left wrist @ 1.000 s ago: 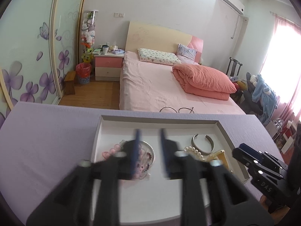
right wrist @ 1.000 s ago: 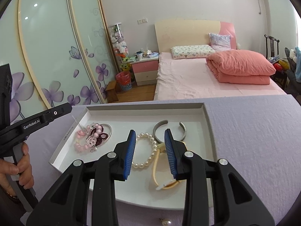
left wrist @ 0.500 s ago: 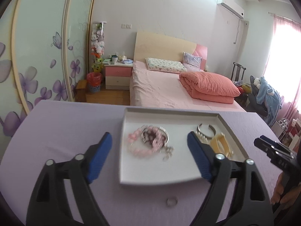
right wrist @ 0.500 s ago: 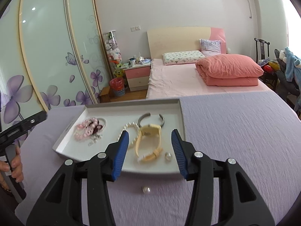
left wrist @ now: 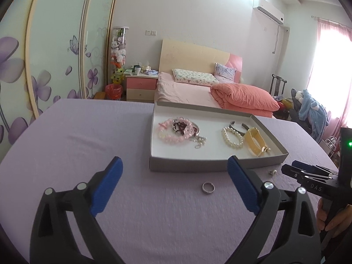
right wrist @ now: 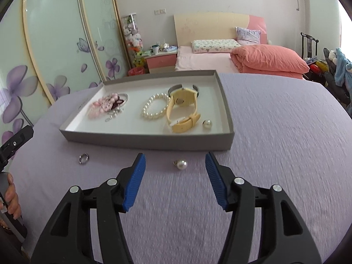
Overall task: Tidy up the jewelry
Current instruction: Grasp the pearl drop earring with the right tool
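A grey tray (left wrist: pixel 187 166) (right wrist: pixel 145 142) with a white floor lies on the purple table. It holds pink bead bracelets (left wrist: pixel 176 129) (right wrist: pixel 105 105), a pearl bracelet (left wrist: pixel 232 137) (right wrist: pixel 154 107), a silver cuff (left wrist: pixel 236 124), a yellow watch (left wrist: pixel 256 142) (right wrist: pixel 182 107) and a pearl earring (right wrist: pixel 207 124). A silver ring (left wrist: pixel 208 188) (right wrist: pixel 83 158) and a pearl earring (right wrist: pixel 180 165) (left wrist: pixel 272 172) lie on the table in front of the tray. My left gripper (left wrist: pixel 173 187) is open and empty above the ring. My right gripper (right wrist: pixel 175 180) is open and empty just behind the loose pearl earring.
The purple cloth (right wrist: pixel 286 132) covers the whole table. Beyond its far edge are a pink bed (left wrist: pixel 198 92), a nightstand (left wrist: pixel 140 85) and floral wardrobe doors (left wrist: pixel 44 66). The right gripper's body shows at the right edge of the left wrist view (left wrist: pixel 312 178).
Both grippers have pulled back from over the tray to in front of it and opened wide. The ring and loose pearl earring have come into view on the table.
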The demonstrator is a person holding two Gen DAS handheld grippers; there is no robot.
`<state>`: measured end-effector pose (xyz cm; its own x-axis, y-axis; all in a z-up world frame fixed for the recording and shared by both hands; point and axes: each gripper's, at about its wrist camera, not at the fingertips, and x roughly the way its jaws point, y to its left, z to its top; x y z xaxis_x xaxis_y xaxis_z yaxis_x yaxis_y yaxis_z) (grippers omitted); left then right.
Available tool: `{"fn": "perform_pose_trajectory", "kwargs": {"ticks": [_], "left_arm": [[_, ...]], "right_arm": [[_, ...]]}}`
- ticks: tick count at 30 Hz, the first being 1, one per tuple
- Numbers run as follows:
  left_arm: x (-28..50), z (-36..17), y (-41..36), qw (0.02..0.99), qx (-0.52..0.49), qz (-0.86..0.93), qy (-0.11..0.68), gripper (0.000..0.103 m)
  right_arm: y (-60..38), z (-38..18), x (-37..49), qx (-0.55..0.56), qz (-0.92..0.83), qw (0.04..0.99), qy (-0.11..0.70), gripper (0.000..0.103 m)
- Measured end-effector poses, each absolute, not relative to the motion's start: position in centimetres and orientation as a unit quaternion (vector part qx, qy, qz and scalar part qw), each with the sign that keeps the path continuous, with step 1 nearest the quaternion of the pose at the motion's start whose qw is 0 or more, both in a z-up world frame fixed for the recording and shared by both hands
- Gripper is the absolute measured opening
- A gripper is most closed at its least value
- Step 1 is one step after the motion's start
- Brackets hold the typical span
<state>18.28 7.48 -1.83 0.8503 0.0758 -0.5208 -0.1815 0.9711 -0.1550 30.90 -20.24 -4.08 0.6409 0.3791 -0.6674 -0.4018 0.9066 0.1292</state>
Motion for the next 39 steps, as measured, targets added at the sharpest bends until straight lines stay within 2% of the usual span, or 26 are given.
{"fn": "perform_pose_trajectory", "kwargs": {"ticks": [10,16,22,39], "left_arm": [[18.3,-2.5,6.3,0.963,-0.066,0.068,0.254,0.096],[18.2,-2.6,6.4,0.963,-0.07,0.063,0.251,0.098],[18.3,-2.6,5.6,0.964,-0.053,0.064,0.251,0.099],[18.5,-2.7,5.8,0.964,-0.061,0.064,0.25,0.1]], "right_arm": [[-19.1,-5.4,31.7,-0.028,0.203,0.896,0.394,0.057],[-18.6,-6.3,32.1,-0.035,0.186,0.889,0.417,0.053],[-18.7,-6.7,32.7,-0.03,0.177,0.885,0.429,0.043],[-17.6,-6.7,33.3,-0.058,0.157,0.888,0.428,0.037]]}}
